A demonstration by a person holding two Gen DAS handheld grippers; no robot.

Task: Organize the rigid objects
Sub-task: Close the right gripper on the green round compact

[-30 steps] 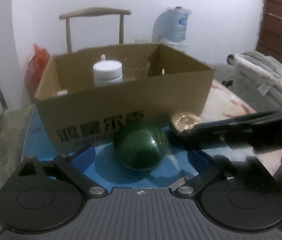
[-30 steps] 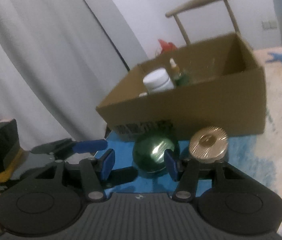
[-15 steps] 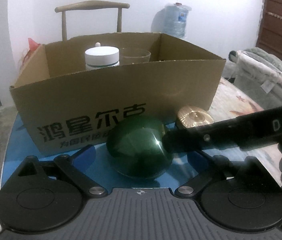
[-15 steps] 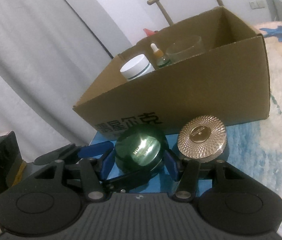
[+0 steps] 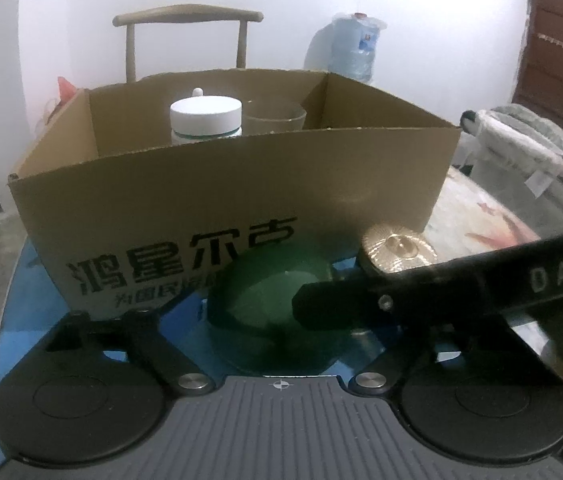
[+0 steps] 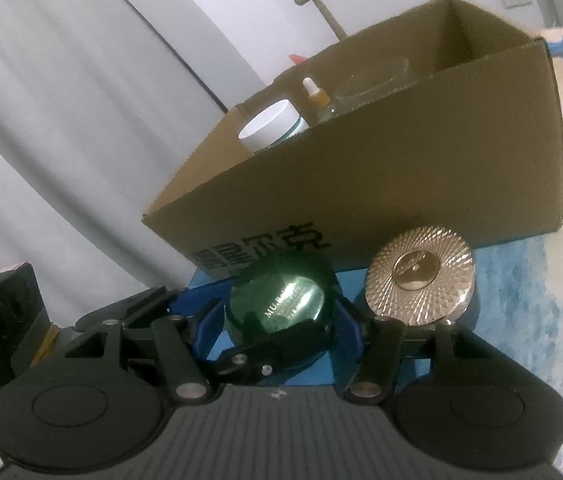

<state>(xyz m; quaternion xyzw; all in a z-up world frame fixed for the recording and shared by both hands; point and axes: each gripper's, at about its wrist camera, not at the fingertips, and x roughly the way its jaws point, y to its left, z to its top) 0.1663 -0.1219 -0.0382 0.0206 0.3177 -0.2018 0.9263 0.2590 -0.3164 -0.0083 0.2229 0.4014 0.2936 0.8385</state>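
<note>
A blue mat [image 5: 89, 304] covers the near part of the worktop. At its left the left hand-held gripper [image 6: 241, 328] reaches in low, its blue-padded fingers [image 6: 205, 296] set either side of a round dark green jar [image 6: 281, 306]. Its jaws are closing around the jar, but whether the pads press on it yet cannot be told. The right hand-held gripper [image 6: 285, 324] straddles the same jar from the near side, its own blue pads [image 6: 347, 320] close to the jar's flanks. Its jaws are opening, so it seems to be giving the jar over to the left one. The jar sits on the mat, just in front of a cardboard box [image 5: 241, 200].

Just right of the green jar stands a gold compact [image 6: 419, 276] with a ribbed, sunburst lid, untouched, probably waiting its turn.

Behind both, the open box with printed characters already holds a white-capped jar [image 5: 205, 120], a dropper bottle [image 6: 315, 94] and a clear glass [image 5: 275, 118], grouped at its left end. That leaves room at the right, likely for the two items outside.
</note>
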